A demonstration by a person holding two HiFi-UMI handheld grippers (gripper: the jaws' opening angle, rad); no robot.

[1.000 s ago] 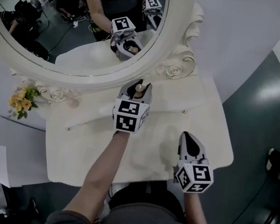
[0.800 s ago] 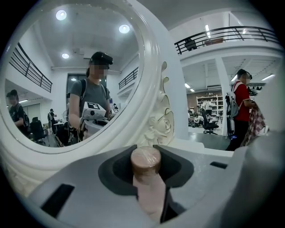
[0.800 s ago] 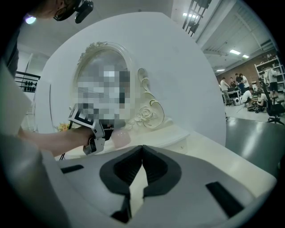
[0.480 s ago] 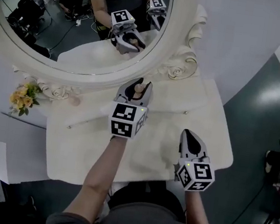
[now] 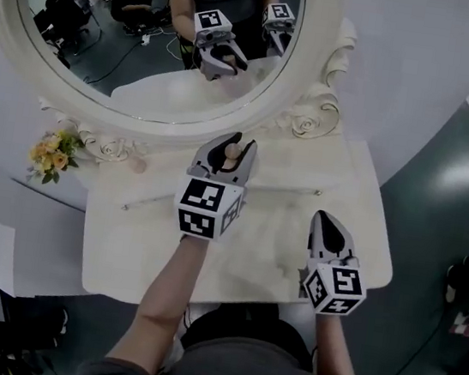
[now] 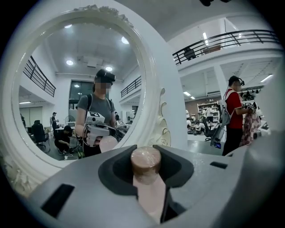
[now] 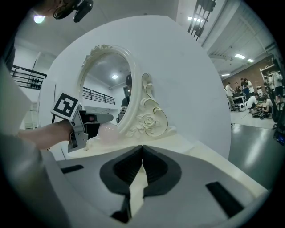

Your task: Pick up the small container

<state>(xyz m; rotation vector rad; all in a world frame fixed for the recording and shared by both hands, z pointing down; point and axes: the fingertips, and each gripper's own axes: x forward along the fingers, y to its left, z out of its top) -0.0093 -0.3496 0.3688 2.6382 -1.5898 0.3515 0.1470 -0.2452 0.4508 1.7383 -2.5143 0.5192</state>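
The small container [image 5: 234, 150] is a pale pink bottle with a rounded brownish cap. It stands upright between the jaws of my left gripper [image 5: 226, 157], which is shut on it and holds it above the cream vanity table [image 5: 353, 177], in front of the mirror. In the left gripper view the container [image 6: 145, 161] fills the gap in the left gripper [image 6: 145, 171]. My right gripper [image 5: 330, 228] hangs low over the table's right front part, shut and holding nothing. In the right gripper view the right gripper [image 7: 142, 156] has its jaws touching, and the left gripper [image 7: 95, 127] shows at left.
A large round mirror [image 5: 152, 32] in an ornate white frame stands at the table's back and reflects both grippers. A small yellow flower bunch [image 5: 53, 155] sits at the frame's lower left. The table's front edge and the grey floor [image 5: 444, 177] lie to the right.
My left gripper has risen with the container, away from the tabletop. The right gripper has stayed where it was.
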